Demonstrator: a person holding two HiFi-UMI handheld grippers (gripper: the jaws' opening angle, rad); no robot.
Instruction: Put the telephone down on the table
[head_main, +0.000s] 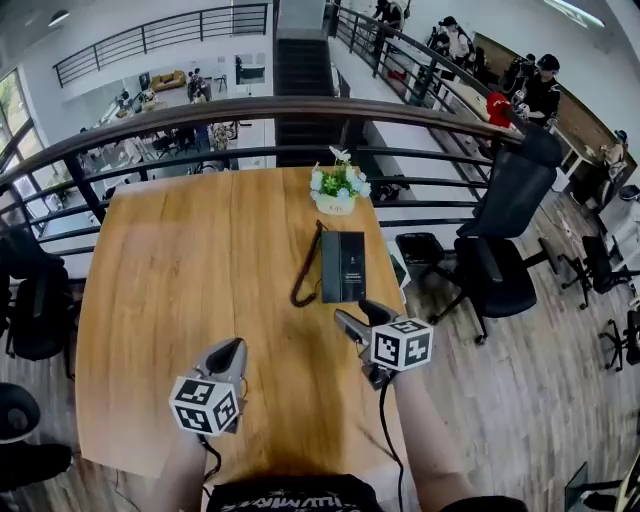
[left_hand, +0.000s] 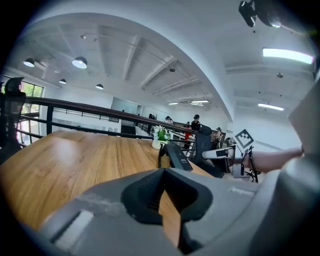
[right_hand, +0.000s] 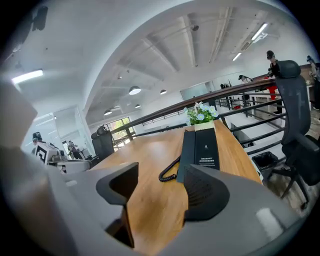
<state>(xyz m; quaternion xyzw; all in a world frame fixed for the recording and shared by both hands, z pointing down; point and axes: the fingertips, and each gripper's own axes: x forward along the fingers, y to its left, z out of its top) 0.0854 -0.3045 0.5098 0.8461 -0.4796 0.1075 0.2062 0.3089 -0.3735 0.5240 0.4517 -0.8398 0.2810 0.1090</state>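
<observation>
The black telephone (head_main: 342, 265) lies flat on the wooden table (head_main: 190, 290), toward its far right side, with its coiled cord (head_main: 305, 272) trailing on the left. My right gripper (head_main: 365, 318) hovers just short of the phone's near end, open and holding nothing. In the right gripper view the telephone (right_hand: 202, 147) lies straight ahead beyond the right gripper (right_hand: 160, 180). My left gripper (head_main: 228, 352) is shut and empty, over the table's near middle, well left of the phone. The left gripper view shows the telephone (left_hand: 177, 156) ahead of the left gripper (left_hand: 164, 175).
A small pot of white flowers (head_main: 337, 188) stands at the table's far edge, just behind the phone. A black railing (head_main: 300, 108) curves round the far side. A black office chair (head_main: 500, 235) stands off the table's right edge.
</observation>
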